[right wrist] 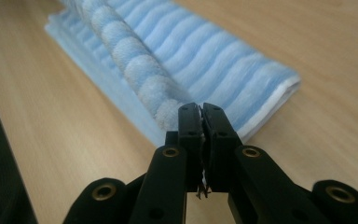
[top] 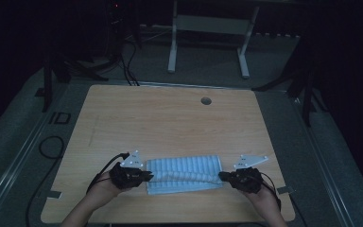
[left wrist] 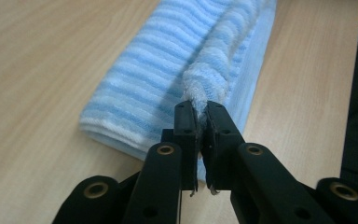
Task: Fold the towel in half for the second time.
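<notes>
Left gripper [top: 147, 175] and right gripper [top: 221, 176] are each clenched on one end of a raised fold of the blue striped towel [top: 184, 166]. The towel's long axis is spanned between them, parallel to the tabletop's [top: 170, 118] near edge, close to it.

The towel's [left wrist: 168, 79] far end runs off the top edge in the left gripper view, and blurs towards it; the same holds in the right gripper view. The pinched fabric edge is hidden between each gripper's jaws. Beyond the bench's [top: 170, 118] far edge, the room is too dark to read.
</notes>
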Demonstrator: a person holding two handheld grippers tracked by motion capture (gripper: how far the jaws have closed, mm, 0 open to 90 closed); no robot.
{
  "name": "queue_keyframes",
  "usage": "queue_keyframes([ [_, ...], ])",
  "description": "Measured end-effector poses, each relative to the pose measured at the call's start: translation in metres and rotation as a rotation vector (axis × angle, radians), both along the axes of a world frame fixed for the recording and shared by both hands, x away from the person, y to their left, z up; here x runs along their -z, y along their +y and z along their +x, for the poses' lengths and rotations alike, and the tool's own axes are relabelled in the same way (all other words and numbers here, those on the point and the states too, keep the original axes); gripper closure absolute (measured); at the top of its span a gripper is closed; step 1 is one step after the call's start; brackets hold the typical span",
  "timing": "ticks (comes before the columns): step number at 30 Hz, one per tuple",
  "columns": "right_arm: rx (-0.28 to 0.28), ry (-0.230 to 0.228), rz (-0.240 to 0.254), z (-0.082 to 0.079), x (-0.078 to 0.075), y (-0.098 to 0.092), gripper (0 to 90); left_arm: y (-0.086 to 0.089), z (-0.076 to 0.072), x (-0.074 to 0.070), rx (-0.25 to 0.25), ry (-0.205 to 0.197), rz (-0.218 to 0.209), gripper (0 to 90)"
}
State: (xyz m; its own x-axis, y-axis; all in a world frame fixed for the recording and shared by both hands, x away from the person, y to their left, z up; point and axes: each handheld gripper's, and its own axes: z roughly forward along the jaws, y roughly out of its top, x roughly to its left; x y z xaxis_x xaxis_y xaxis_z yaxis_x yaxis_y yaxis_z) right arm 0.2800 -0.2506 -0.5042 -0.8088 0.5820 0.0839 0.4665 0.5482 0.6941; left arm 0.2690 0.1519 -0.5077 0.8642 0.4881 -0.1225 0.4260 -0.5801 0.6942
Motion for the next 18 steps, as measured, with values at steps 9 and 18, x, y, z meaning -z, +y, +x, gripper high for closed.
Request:
queue_keyframes([
  [9,0.003,0.087,0.010,-0.006,0.023,-0.006,65.9,0.001,-0.016,0.023,0.042,0.086,0.021,57.9],
  [18,0.073,0.006,0.136,-0.003,0.003,-0.022,33.4,0.025,-0.016,0.008,-0.044,0.033,-0.116,34.9],
])
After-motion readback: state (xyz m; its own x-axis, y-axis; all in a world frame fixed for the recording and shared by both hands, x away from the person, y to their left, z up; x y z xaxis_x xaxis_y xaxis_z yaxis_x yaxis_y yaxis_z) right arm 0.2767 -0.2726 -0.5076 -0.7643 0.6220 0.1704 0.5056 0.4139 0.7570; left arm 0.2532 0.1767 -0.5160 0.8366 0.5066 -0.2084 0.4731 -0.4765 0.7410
